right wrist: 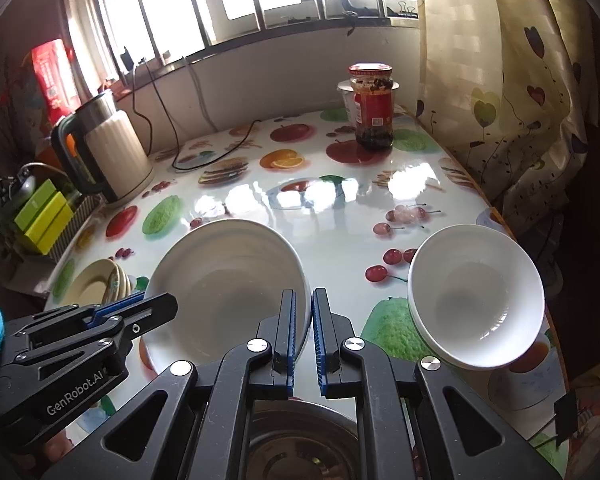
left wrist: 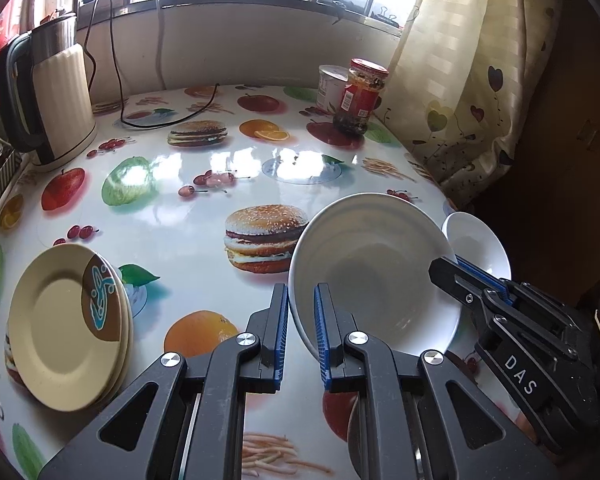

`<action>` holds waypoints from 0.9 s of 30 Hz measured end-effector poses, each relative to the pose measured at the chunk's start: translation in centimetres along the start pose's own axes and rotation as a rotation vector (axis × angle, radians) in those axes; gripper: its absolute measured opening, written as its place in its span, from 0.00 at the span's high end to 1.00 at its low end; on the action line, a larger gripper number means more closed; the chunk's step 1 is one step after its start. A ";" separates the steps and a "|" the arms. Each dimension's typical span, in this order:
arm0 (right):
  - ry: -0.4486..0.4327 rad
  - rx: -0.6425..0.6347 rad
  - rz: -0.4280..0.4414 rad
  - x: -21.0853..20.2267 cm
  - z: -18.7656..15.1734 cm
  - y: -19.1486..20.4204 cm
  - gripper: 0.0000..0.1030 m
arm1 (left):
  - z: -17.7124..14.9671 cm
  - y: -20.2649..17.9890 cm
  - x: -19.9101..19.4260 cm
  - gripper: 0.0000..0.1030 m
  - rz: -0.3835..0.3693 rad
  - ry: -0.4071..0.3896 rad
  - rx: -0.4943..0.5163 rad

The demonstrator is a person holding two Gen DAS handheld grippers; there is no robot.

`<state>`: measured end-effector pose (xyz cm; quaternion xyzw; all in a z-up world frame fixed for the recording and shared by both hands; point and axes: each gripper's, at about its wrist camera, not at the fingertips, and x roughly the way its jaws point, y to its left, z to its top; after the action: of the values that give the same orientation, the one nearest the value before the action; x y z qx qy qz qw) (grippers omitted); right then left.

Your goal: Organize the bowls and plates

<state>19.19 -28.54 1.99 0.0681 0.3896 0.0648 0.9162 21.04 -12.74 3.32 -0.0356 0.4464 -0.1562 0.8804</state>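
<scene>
Black gripper fingers with blue ribbed pads fill the foreground of both wrist views. On the far left of the table (left wrist: 204,216), which wears a glossy cloth printed with burgers and fruit, sits a stack of cream plates (left wrist: 66,326) with a brown and blue motif. Behind it stands a cream electric kettle (left wrist: 56,100). Moving right, the left gripper (left wrist: 301,336) is narrowed onto the near left rim of a large white bowl (left wrist: 374,276), one pad outside the wall and one inside. The bowl is tilted up toward the camera. The right gripper (right wrist: 303,340) pinches the same bowl's opposite rim, jaws nearly closed with the rim between them. Further right, a smaller white bowl (right wrist: 476,296) rests near the table's right edge, apart from both grippers. At the back right stand a red-labelled jar (right wrist: 373,108) and a white tub (left wrist: 331,86).
</scene>
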 end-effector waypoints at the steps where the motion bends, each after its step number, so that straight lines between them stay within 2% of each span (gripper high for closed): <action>1: -0.006 0.000 -0.001 -0.4 0.0 0.0 0.91 | 0.0 -0.1 -0.2 0.87 -0.003 -0.001 0.003; 10: -0.047 0.007 -0.014 -3.4 -0.9 -0.2 0.91 | -0.8 -1.7 -2.2 0.87 -0.029 -0.026 0.036; 27: -0.081 0.055 -0.072 -8.7 -4.7 -1.4 0.91 | -4.3 -4.4 -3.5 0.87 -0.098 0.012 0.093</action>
<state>9.91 -31.10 4.66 0.0816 0.3560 0.0183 0.9307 14.54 -15.52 4.36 -0.0153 0.4417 -0.2197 0.8697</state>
